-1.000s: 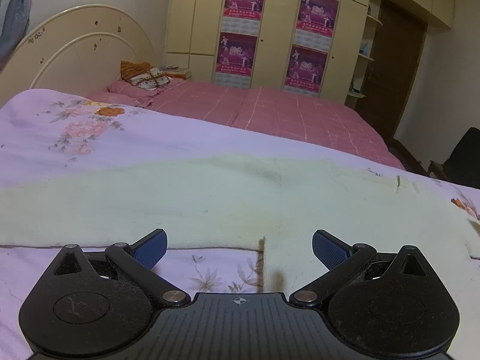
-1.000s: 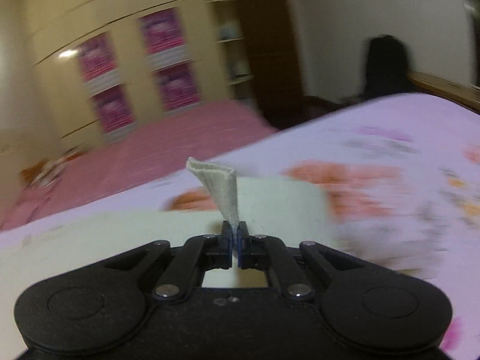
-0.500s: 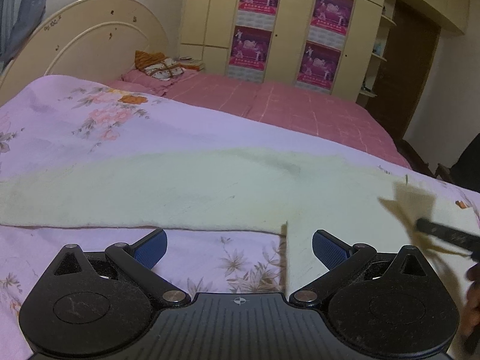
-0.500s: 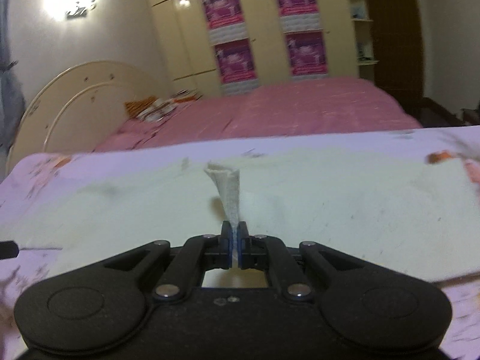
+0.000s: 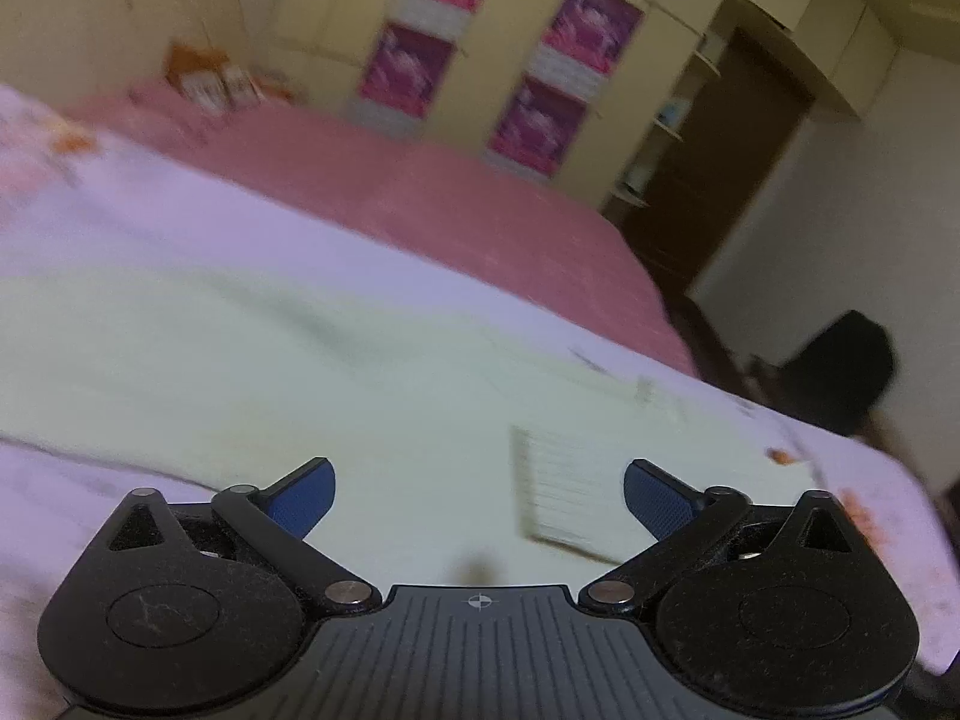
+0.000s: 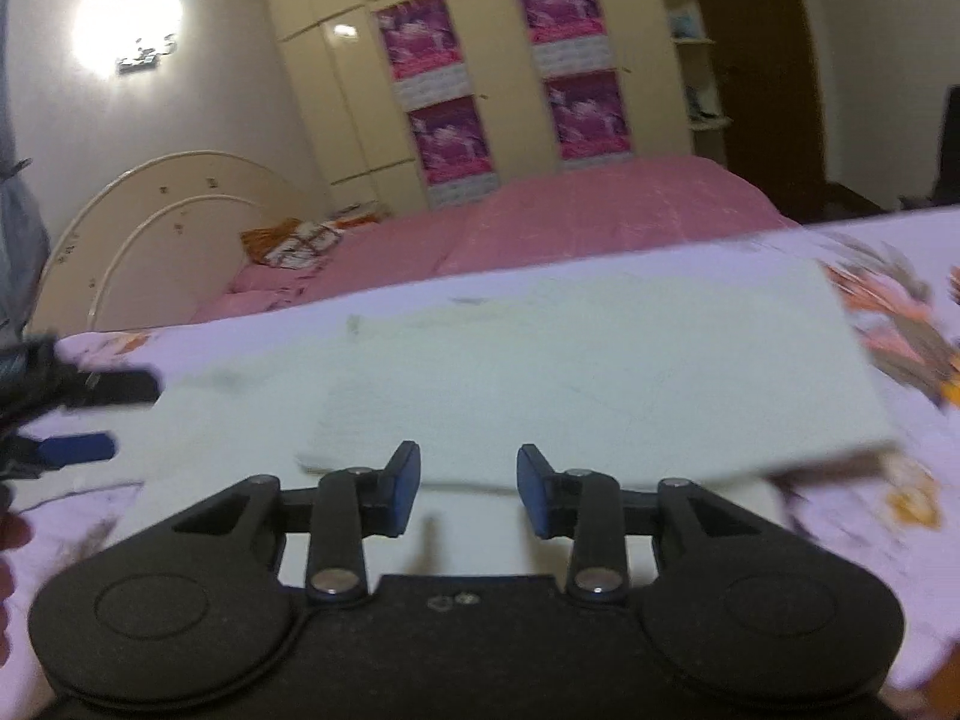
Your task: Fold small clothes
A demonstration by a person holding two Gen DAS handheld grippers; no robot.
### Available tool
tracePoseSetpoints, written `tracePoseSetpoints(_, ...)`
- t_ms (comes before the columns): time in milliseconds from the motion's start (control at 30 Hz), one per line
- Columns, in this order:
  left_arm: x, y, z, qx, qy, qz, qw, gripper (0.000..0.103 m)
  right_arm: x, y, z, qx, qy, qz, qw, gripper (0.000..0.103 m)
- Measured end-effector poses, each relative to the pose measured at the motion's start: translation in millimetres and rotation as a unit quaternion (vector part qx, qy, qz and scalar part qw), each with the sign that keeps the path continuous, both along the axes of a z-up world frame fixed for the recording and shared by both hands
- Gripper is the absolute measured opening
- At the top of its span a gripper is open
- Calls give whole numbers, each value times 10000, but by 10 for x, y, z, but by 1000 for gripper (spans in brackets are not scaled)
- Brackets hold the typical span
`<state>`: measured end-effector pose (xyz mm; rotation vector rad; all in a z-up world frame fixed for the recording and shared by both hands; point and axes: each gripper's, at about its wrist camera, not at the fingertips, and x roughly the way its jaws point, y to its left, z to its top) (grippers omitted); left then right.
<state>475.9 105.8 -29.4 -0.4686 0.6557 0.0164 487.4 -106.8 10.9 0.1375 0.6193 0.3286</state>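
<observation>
cream garment flat on the lilac bedspread, both grippers over its near edge

a lilac floral bedspread [image 6: 888, 360] covers the near surface, with a pink bed [image 6: 600, 210] beyond it and a cream wardrobe [image 6: 498, 60] with magenta posters [image 6: 447, 138] on the far wall.

the cream garment [image 6: 600, 360] lies spread flat across the middle of the bedspread, its long side running along the near edge. a folded-over flap [image 6: 372, 420] with a ribbed hem rests on top of it at the near edge; in the left wrist view the same flap [image 5: 564, 480] shows to the right of centre, blurred, so its exact outline is hard to make out.

the left gripper [image 5: 479, 495] hangs over the garment's near edge with its blue pads [image 5: 306, 501] spread wide; its jaws have just been closing somewhat, with nothing between them but the cloth lying below.

the right gripper [image 6: 467, 489] sits just in front of the flap, its fingers [image 6: 402, 486] apart; its jaws have just been opening, and no cloth is pinched between them.

at the left edge of the right wrist view the left gripper [image 6: 90, 414] appears blurred.
</observation>
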Motion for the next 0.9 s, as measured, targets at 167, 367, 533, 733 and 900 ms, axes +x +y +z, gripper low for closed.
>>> tracePoseSetpoints(167, 385, -153, -272, -572, 544, -203, 9967, 69, -155, -447, -27, 157, 82, -497, 9986, 35)
tracePoseSetpoints(367, 640, -415, -432, -866, 594, -552, 9929, 56, -215, -738, -115, 282, 170, -983, 9946, 35)
tracePoseSetpoints(533, 725, -392, -512, -1091, 478, -491, 9917, 3, -253, -901, -166, 315, 247, -1213, 9918, 35)
tracePoseSetpoints(733, 539, -116, -148, -726, -191, -327, 9966, 3, -149, -915, -221, 241, 373, -1248, 9912, 36)
tracePoseSetpoints(900, 498, 222, -131, -608, -107, -85, 9981, 3, -68, -843, -262, 175, 405, -1190, 9919, 37)
